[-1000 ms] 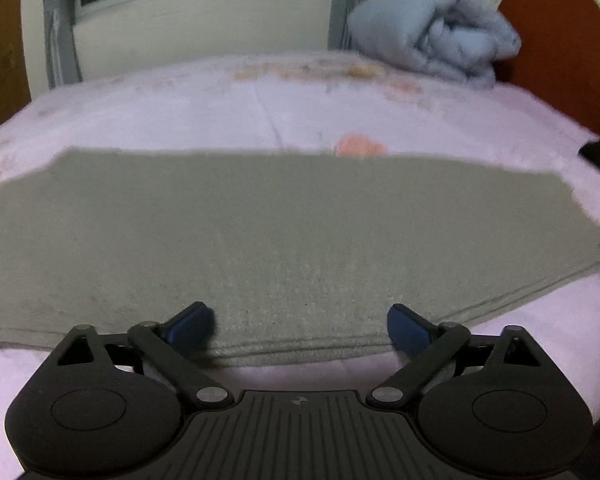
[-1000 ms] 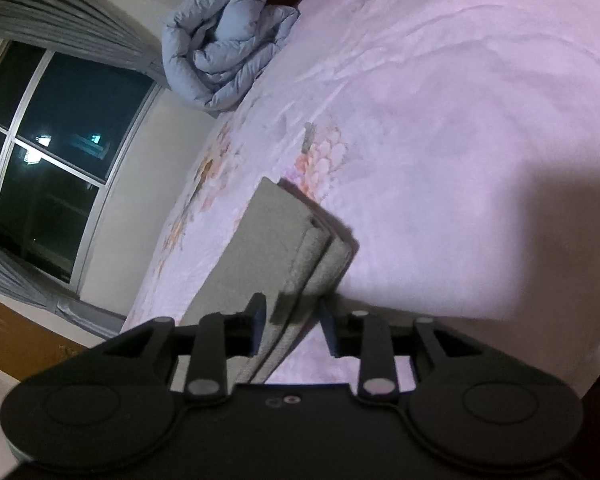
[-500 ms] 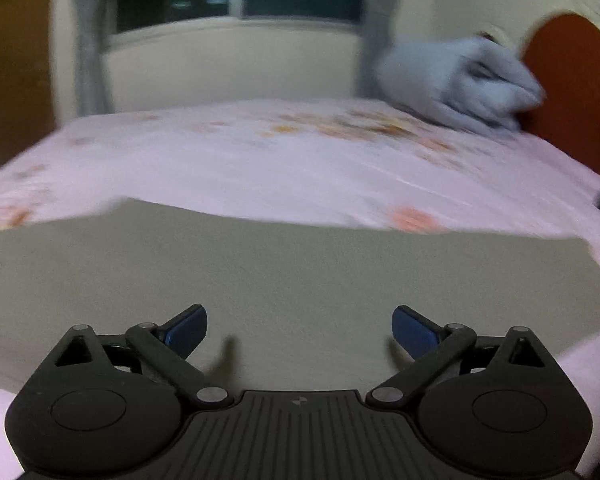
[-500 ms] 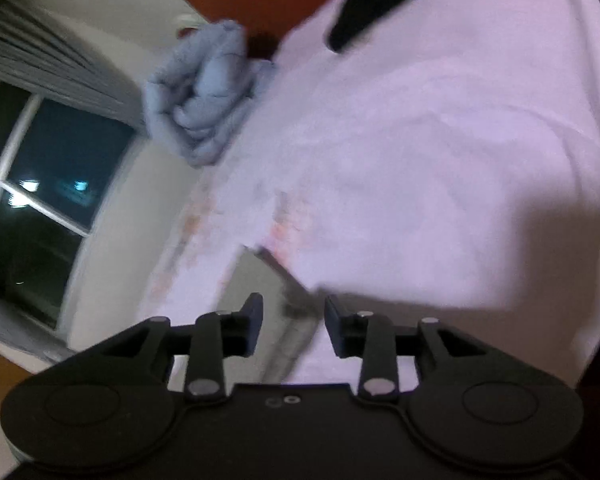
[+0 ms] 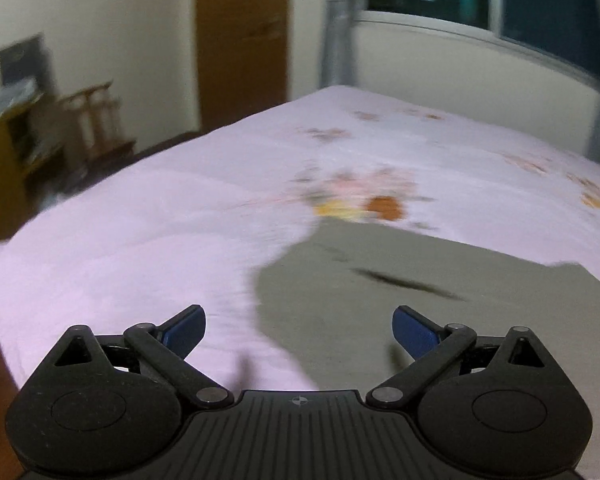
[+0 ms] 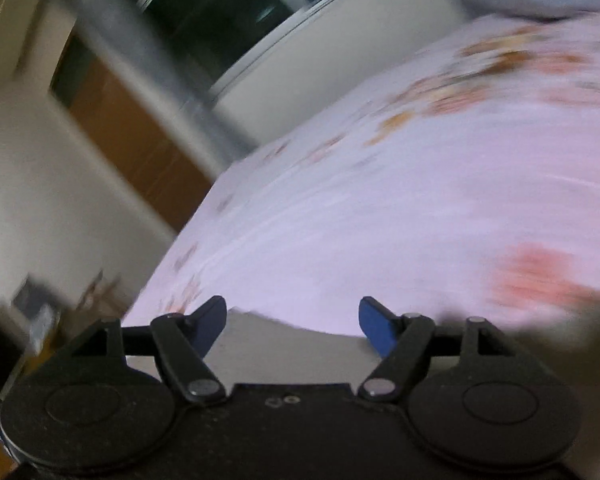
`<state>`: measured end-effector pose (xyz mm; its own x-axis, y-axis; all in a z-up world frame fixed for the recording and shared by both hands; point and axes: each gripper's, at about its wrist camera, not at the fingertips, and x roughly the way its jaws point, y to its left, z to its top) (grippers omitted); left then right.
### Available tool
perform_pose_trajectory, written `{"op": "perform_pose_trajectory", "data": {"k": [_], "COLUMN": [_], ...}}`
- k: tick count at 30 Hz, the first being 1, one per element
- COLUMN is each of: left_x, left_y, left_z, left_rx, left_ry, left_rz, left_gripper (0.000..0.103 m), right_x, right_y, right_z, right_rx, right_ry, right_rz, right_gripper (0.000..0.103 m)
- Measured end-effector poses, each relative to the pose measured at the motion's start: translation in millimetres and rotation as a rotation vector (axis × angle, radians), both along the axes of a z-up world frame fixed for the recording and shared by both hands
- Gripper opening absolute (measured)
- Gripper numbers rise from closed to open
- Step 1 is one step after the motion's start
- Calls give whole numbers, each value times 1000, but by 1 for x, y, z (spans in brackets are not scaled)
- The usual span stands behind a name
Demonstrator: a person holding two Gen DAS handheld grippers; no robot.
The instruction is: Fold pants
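Observation:
The grey-green pants (image 5: 440,304) lie flat on the pink bed sheet (image 5: 160,240); their left end, with a dark pocket slit, shows in the left wrist view. My left gripper (image 5: 298,326) is open and empty, hovering over that end. In the blurred right wrist view my right gripper (image 6: 292,320) is open and empty, with a pale strip of the pants (image 6: 300,344) just beneath its fingers.
The bed's left edge drops off near a brown door (image 5: 242,36) and wooden furniture (image 5: 96,120). A window (image 5: 520,4) with grey curtains stands behind the bed. Flower prints (image 5: 360,200) mark the sheet.
Both grippers have swung left toward the pants' other end. The right gripper, earlier nearly shut around the folded edge, has opened. The left stayed open.

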<state>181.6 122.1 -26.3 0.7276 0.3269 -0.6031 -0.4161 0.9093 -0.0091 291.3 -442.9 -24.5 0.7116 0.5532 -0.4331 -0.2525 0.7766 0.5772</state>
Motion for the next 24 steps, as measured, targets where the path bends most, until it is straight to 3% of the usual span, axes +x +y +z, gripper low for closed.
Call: {"op": "perform_pose_trajectory", "data": {"k": [4,8,14,15,16,17,19,24], "left_x": [2,13,24,26,29,33,42,45], "left_y": [43,54,58,58,57,56,48,46], "left_z": [-21,-36,-51,-51,-51,-50,-43,-41], "left_rx": [-140,-202,-286,-293,-302,-325,-271,-250], "left_ry": [12,4,-36,-41,-52,-52,-43,-24], "left_rz": [6,-28,-16,-25,-54,-85,-102,-105], "left_gripper": [99,99,97,89,52,48,39,38], "right_x": [54,78,84,84,84,83,81,78], "right_y": [75,124,158,161,162,164,173,192], "right_z": [0,-8,-32,-34,-33,-32,-30,-32], "right_rx": [-83,-242,-367,-381,-382,-399,-453,-653], "right_ry": [-5,0,92,96,88,78,54,-14], "right_rz": [113,176,299,309,311,308,319,322], "right_gripper": [67,74,49,39,14,1,2,0]}}
